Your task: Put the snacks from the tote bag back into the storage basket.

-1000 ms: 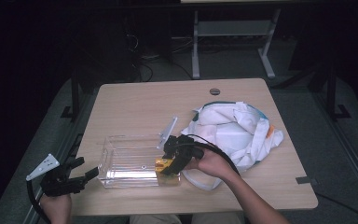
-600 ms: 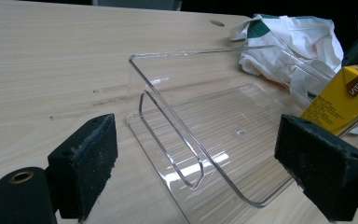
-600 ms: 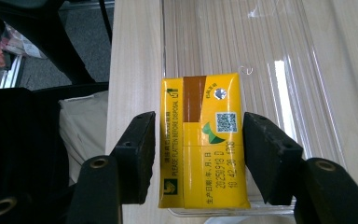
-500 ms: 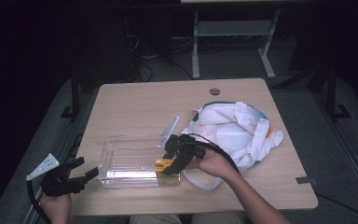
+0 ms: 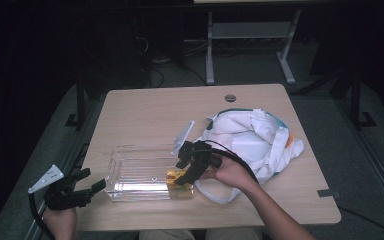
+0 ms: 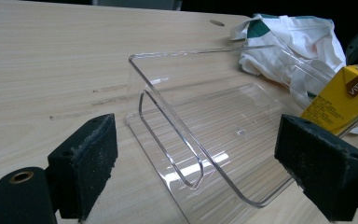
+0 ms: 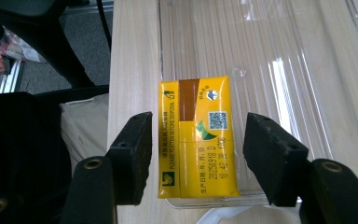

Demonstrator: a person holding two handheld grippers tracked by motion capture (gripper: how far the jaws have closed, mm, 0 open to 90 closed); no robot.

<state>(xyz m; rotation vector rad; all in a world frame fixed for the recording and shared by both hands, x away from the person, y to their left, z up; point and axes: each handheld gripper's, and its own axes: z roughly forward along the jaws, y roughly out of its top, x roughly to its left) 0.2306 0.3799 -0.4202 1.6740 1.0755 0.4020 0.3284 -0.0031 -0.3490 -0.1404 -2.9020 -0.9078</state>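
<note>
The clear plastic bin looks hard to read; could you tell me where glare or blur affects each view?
High view: dim surroundings, the clear plastic bin shows faint streaks. Left gripper view: bright reflections on its floor, near tongs' pads soft. Right gripper view: white glare bands across the bin, yellow juice carton sharp.

The drink carton (image 7: 198, 137) is yellow with a brown stripe, a green logo and dark print. The tray (image 5: 130, 170) is clear and colourless. At its 3 o'clock, the bag (image 5: 252, 137) is white with green trim. The counter (image 5: 150, 115) is pale wood grain; both grippers' jaws are black.
</note>
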